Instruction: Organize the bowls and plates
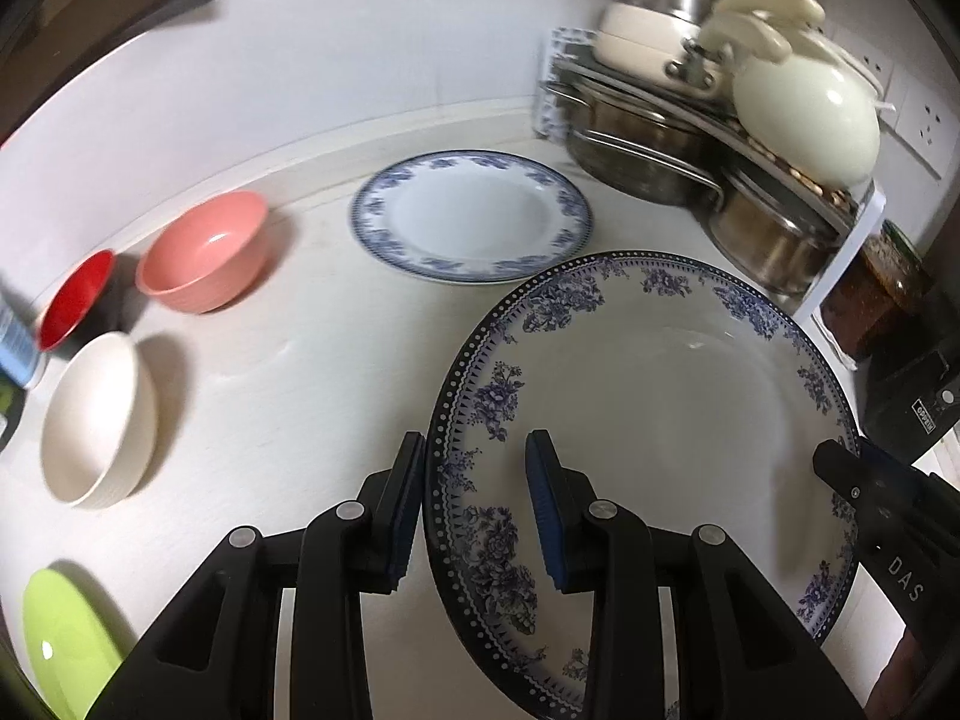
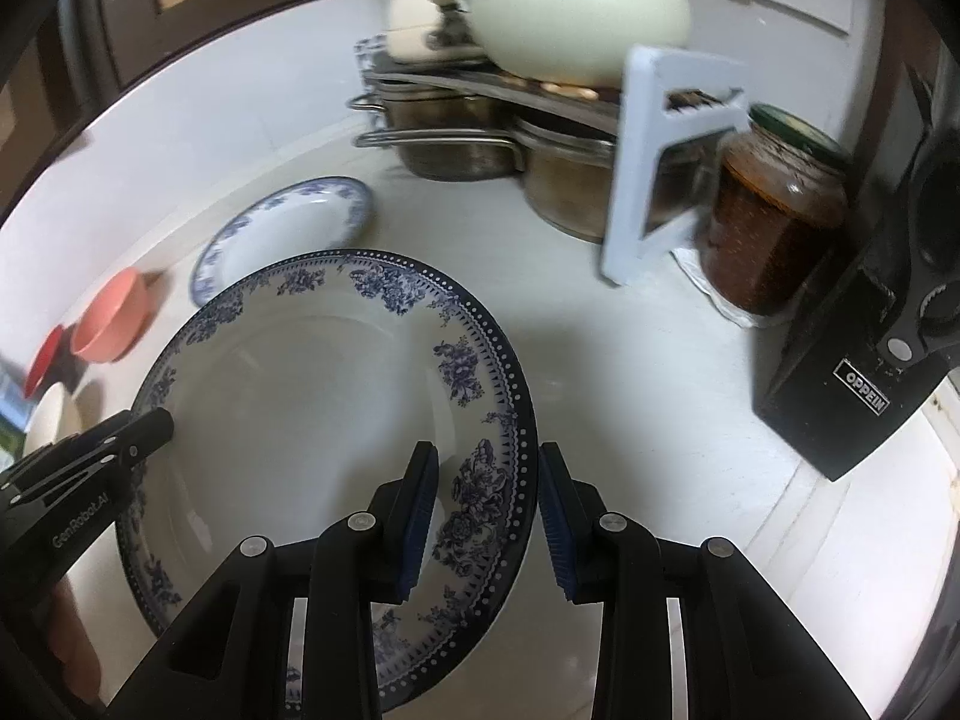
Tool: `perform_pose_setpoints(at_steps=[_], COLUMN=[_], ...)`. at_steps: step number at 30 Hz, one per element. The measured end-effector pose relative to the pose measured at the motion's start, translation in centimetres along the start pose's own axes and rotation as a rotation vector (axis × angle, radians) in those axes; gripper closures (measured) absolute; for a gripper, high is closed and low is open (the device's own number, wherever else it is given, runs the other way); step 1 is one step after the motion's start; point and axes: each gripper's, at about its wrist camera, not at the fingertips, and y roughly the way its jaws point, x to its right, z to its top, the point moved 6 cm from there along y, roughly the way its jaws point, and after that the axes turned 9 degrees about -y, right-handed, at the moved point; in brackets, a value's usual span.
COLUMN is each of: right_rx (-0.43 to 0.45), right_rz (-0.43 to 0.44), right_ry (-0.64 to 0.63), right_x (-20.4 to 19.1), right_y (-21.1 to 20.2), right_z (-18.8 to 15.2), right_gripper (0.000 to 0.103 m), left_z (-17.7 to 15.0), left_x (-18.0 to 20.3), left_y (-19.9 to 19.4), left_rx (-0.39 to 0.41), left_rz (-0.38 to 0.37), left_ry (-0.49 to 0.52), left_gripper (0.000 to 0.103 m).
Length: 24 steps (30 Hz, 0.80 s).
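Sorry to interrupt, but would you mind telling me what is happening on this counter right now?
A person is tidying dishes with two handheld grippers. The left gripper and right gripper each have their jaws around opposite rims of the large blue floral plate, holding it above the counter. A smaller blue-rimmed plate lies beyond it, and the pink bowl, red bowl, white bowl and green bowl sit untouched.

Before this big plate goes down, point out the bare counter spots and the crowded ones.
Bare counter lies between the large plate, held by the left gripper and right gripper, and the white bowl and pink bowl. Another patch lies between the large plate and the jar. The pots behind the small plate crowd the corner.
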Motion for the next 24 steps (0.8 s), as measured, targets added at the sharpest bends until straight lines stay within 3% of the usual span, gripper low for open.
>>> perform_pose_setpoints(at_steps=[24], right_rx=[0.037], right_rz=[0.113], right_ry=[-0.177], right_x=[-12.7], right_y=[-5.4], right_z=[-1.4], right_gripper=[0.068], left_z=[-3.0], left_x=[-13.3], left_y=[-8.6], left_rx=[0.086], left_rz=[0.119], left_ry=[-0.155], left_gripper=[0.069])
